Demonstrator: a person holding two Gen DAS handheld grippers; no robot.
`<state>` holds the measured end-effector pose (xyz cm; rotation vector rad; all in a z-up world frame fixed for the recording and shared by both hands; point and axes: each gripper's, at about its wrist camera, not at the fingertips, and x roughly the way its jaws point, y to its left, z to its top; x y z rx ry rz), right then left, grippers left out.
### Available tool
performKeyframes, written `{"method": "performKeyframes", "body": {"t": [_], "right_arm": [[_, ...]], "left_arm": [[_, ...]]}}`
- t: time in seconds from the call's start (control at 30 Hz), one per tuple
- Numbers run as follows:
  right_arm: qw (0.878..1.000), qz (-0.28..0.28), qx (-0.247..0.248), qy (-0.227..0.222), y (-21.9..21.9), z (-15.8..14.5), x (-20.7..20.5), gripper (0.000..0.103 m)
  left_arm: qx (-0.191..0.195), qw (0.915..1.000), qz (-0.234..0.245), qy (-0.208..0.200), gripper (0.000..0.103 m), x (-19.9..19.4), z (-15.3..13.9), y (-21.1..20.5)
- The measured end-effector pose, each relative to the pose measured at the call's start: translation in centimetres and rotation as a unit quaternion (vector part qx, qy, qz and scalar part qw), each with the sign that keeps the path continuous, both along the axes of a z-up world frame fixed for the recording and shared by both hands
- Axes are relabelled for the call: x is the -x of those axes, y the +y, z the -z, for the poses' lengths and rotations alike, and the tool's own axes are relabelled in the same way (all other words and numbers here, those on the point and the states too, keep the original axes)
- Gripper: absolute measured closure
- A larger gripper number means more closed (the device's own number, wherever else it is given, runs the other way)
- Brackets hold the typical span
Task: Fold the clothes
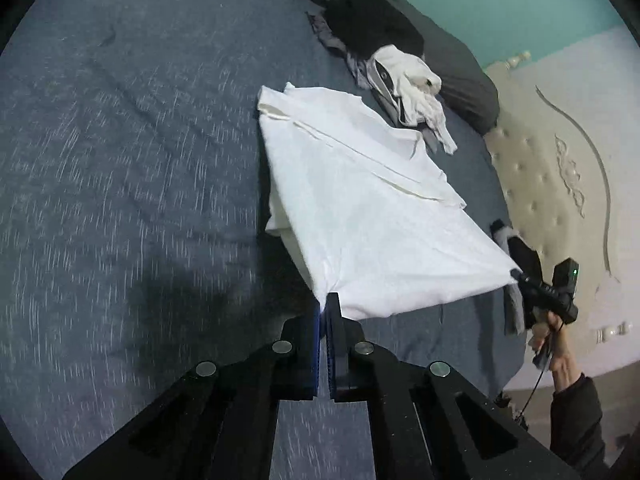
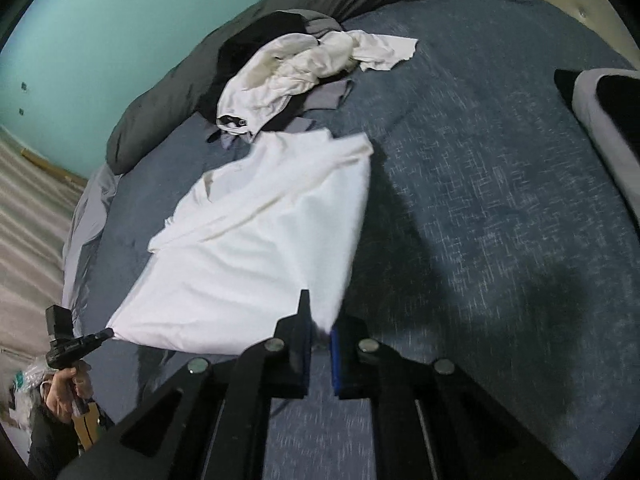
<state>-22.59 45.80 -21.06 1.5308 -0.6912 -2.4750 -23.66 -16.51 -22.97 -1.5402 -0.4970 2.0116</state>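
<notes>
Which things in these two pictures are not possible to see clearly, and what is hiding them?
- Left wrist view: the underside of the white shirt is hidden by its own top layer.
- Both views: the blue bedspread is smeared by motion blur, so its weave is unclear.
- Right wrist view: the clothes pile overlaps; the count of garments cannot be told.
- Right wrist view: the dark and grey item is cut off by the right edge.

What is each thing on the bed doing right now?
Plain white cotton shirt: partly folded, near edge lifted by two corners.
Left hand-held gripper: shut on one corner.
Right hand-held gripper: shut on the other corner.
Crumpled pile of white and dark clothes: unfolded, heaped.
</notes>
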Motion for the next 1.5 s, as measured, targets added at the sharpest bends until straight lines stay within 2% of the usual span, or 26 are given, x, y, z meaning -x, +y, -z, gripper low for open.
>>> {"method": "performKeyframes", "body": {"t": [0.13,0.3,0.43,0.53,0.63,0.77,0.8,0.83,0.9,1.0,1.07,1.13,1.23,1.3,1.5], "right_arm": [[1.0,-0.012,-0.007,-0.008,-0.2,-1.6,-2.3,0.096],[0.999,-0.034,-0.009,-0.027,-0.6,-2.6,-6.2,0.096],[0.998,-0.041,0.001,-0.04,-0.8,-1.5,-9.5,0.096],[0.997,-0.038,0.008,-0.063,-0.9,0.6,-11.0,0.096],[0.996,-0.035,-0.004,-0.084,-1.3,3.1,-11.6,0.093],[0.994,-0.017,-0.034,-0.099,-0.4,4.2,-11.7,0.091],[0.994,-0.015,-0.04,-0.098,0.1,4.0,-11.8,0.087],[0.994,-0.016,-0.045,-0.095,0.6,3.5,-11.7,0.078],[0.995,-0.02,-0.059,-0.077,1.0,2.2,-11.3,0.064],[0.998,-0.029,-0.045,-0.045,0.6,0.6,-9.8,0.064],[0.998,-0.041,-0.035,-0.037,-0.9,1.1,-8.1,0.064],[0.998,-0.053,-0.026,-0.03,-2.4,1.6,-6.5,0.064],[0.996,-0.074,-0.044,-0.032,-5.3,3.7,-3.7,0.064],[0.995,-0.083,-0.053,-0.033,-6.5,4.9,-2.2,0.064],[0.991,-0.12,-0.057,-0.033,-10.0,8.1,1.6,0.064]], "left_arm": [[-0.003,1.0,0.004,-0.001,0.101,-2.5,-1.0,0.1],[0.017,0.9994,0.03,0.005,0.101,-6.5,-2.0,-0.3],[0.032,0.9986,0.041,0.001,0.101,-9.3,-1.8,-0.9],[0.056,0.9967,0.054,-0.024,0.101,-10.7,0.2,-0.6],[0.08,0.9928,0.075,-0.048,0.1,-11.6,2.8,0.5],[0.095,0.9915,0.062,-0.063,0.1,-11.5,3.9,0.0],[0.107,0.9908,0.056,-0.061,0.1,-11.3,3.7,-0.5],[0.118,0.9903,0.053,-0.053,0.1,-11.2,3.2,-0.8],[0.126,0.9906,0.043,-0.032,0.1,-10.7,1.9,-1.6],[0.127,0.9916,0.028,-0.001,0.099,-9.5,0.5,-1.8],[0.12,0.9924,0.023,0.012,0.099,-8.3,0.3,-0.9],[0.106,0.994,0.021,0.018,0.099,-7.0,0.9,0.7],[0.098,0.9947,0.029,0.011,0.098,-5.2,2.9,3.2],[0.115,0.9923,0.043,0.013,0.097,-4.1,4.2,5.2],[0.135,0.987,0.084,0.026,0.097,-0.7,7.1,9.6]]}}
